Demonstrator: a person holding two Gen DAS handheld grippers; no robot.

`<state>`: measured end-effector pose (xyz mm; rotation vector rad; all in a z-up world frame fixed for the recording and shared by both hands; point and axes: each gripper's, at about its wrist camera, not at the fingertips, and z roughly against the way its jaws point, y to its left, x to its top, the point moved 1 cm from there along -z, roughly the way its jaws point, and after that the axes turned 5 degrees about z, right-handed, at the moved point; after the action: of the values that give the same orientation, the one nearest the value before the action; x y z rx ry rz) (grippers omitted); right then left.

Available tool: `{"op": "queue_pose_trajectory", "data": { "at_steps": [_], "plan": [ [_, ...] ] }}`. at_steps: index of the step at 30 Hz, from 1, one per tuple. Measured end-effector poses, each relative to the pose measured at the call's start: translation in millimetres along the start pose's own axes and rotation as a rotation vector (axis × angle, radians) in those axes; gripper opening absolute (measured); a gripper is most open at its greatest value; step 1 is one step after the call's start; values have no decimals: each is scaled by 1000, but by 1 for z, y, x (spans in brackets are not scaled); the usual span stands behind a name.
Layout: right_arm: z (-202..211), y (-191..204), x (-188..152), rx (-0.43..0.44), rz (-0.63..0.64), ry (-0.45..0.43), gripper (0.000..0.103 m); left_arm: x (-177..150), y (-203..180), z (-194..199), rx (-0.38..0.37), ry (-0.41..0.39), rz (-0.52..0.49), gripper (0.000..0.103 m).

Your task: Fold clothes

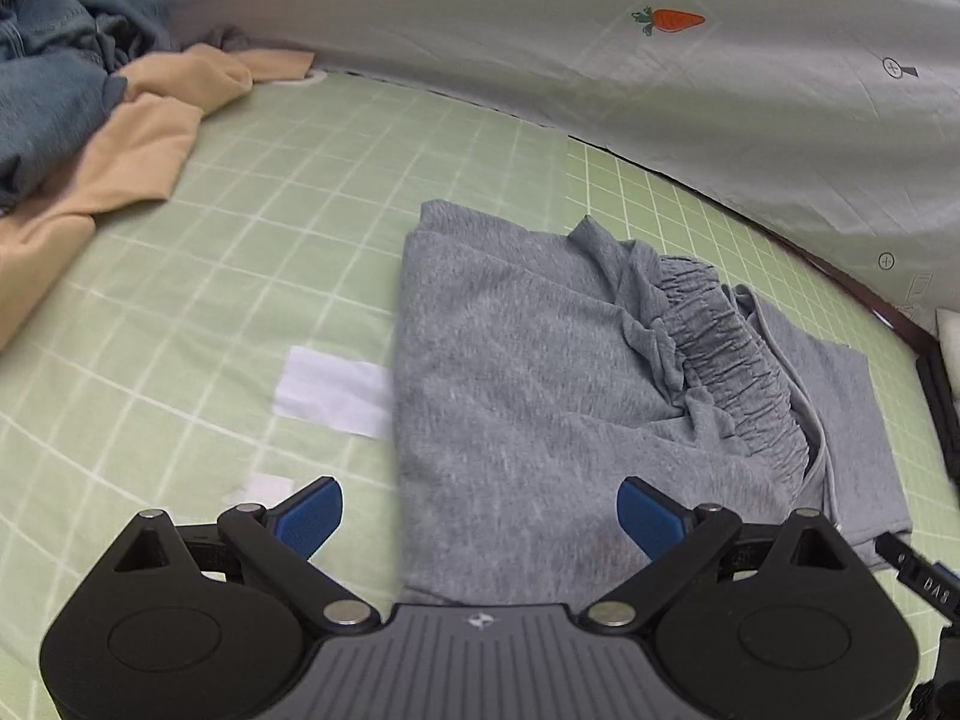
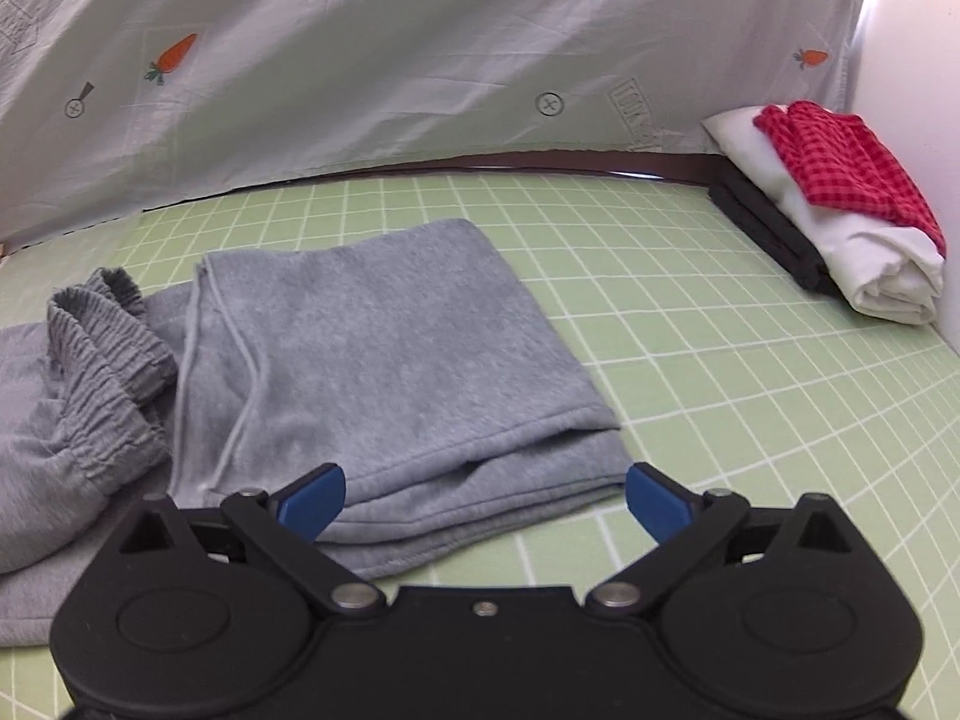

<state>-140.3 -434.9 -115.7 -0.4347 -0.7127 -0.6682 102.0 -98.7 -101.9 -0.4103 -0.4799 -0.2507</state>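
Grey sweatpants [image 1: 540, 360] lie partly folded on the green grid mat [image 1: 240, 300], centre-right in the left wrist view, waistband [image 1: 732, 360] bunched toward right of frame. Long axis runs from bottom of frame up and away from my left gripper [image 1: 480, 516]. Its blue pads are spread wide, nothing pinched, fabric below the gap.

Right wrist view: folded leg end of the pants lies dead ahead of my right gripper [image 2: 486, 498], hem edge just beyond the pads. Jaws spread wide, empty.

Both tools tilt down at the cloth; right looks nearer the free hem, so I judge it takes the next fold. Unfolded pile [image 1: 90, 120] sits upper left.
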Motion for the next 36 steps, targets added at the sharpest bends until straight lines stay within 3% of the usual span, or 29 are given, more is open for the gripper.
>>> {"op": "queue_pose_trajectory", "data": {
  "at_steps": [4, 8, 9, 10, 11, 13, 16, 22, 25, 28, 36],
  "plan": [
    [-4, -10, -5, -32, -23, 28, 101, 7, 6, -14, -30, 27, 71, 94],
    [-3, -16, -4, -63, -51, 24, 101, 13, 10, -24, -111, 68, 126, 66],
    [-3, -18, -3, -69, -59, 18, 101, 14, 8, -24, -111, 70, 107, 49],
    [-2, -19, -3, -77, -67, 14, 101, 13, 7, -25, -111, 73, 84, 22],
    [-1, -19, -3, -82, -74, 11, 101, 12, 6, -25, -112, 76, 60, 9],
    [0, -20, -3, -91, -87, 9, 101, 10, 10, -23, -131, 74, 62, 9],
    [2, -19, -8, -94, -95, 12, 101, 11, 27, -17, -147, 60, 140, 8],
    [9, -18, -21, -102, -106, 24, 101, 20, 81, 25, -133, -55, 268, 8],
    [10, -23, -25, -102, -130, 36, 101, 26, 93, 50, -49, -123, 232, 7],
    [8, -27, -26, -102, -143, 46, 101, 31, 94, 69, -67, -161, 236, 7],
    [6, -40, -23, -82, -103, 41, 101, 46, -6, 87, -215, -211, 37, 7]
  ]
}}
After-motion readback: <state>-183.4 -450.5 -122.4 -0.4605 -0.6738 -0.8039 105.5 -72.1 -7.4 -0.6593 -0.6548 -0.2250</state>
